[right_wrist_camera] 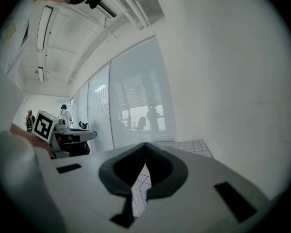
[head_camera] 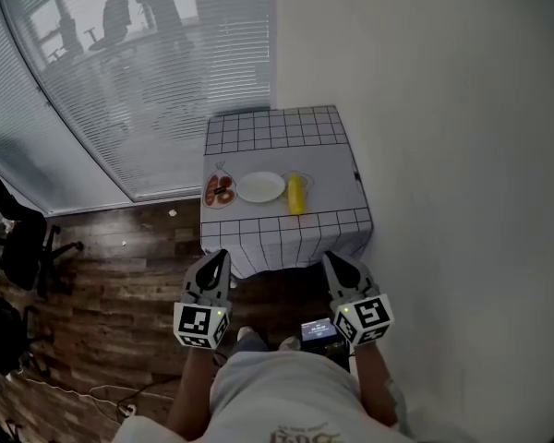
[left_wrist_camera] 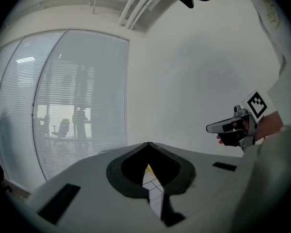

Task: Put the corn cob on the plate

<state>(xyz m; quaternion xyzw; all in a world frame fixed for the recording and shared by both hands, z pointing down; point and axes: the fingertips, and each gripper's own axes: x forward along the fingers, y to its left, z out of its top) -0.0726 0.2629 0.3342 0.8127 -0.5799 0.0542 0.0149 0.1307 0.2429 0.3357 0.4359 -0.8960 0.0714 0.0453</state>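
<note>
A small bench (head_camera: 277, 137) under a white cloth with a black grid stands at 12 o'clock, tucked into the corner. A plain white wall (head_camera: 443, 109) fills the side from 1 to 5 o'clock. From 9 to 12 o'clock runs a curved glass partition (head_camera: 120, 90) with slatted blinds (office chairs (head_camera: 115, 17) show dimly behind it). The floor (head_camera: 102, 284) is dark wood planks, and a black swivel chair (head_camera: 23, 247) sits at 9 o'clock. Long ceiling lights (right_wrist_camera: 42, 28) glow overhead.
</note>
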